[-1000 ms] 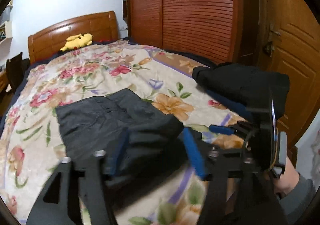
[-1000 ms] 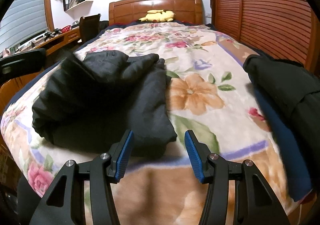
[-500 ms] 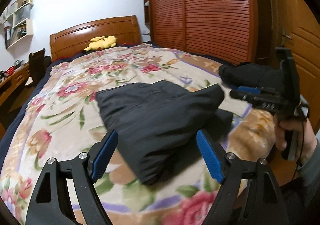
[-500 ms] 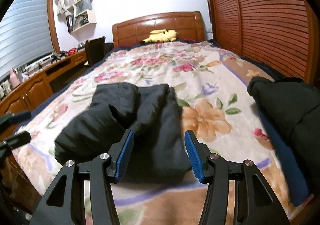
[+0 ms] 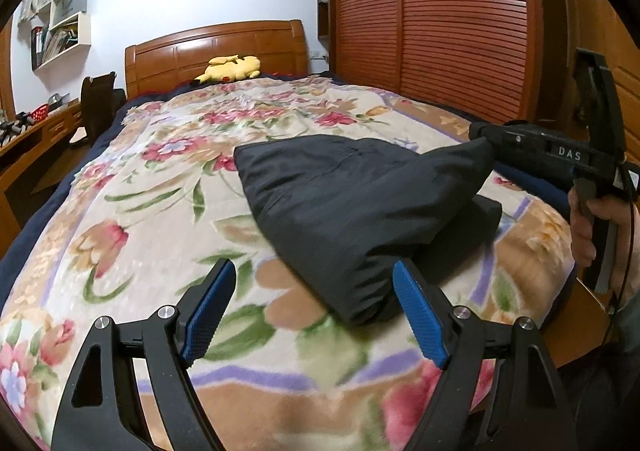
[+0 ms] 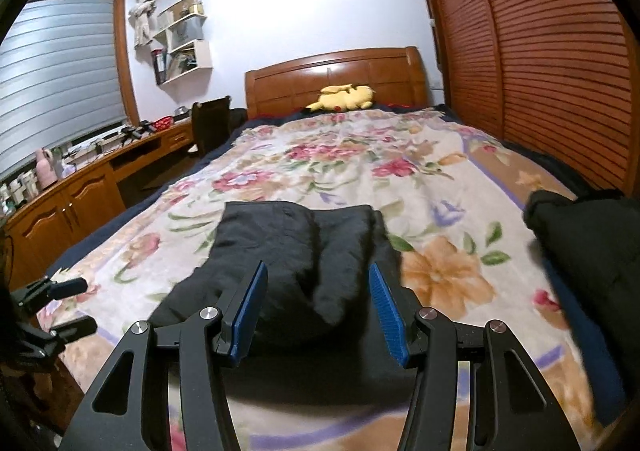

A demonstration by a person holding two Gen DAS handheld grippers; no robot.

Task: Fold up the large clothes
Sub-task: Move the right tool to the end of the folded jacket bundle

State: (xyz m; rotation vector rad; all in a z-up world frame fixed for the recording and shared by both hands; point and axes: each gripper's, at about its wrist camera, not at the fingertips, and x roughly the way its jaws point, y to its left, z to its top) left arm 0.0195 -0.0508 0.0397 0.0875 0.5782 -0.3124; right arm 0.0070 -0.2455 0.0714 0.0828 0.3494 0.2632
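floral bed (image 5: 120, 211) | folded black garment (image 5: 352, 203) far side hidden | grippers agape

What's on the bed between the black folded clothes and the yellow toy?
Only flowery blanket. The right wrist view shows nothing lying between the black folded clothes and the yellow toy.

Folded black garment (image 5: 352, 203) on bed (image 5: 132, 235)

black padded jacket (image 5: 352, 207) | folded into a bulky bundle, top layer humped over the lower one | lies on the floral blanket (image 5: 152, 219) near the foot of the bed | no claw touching it
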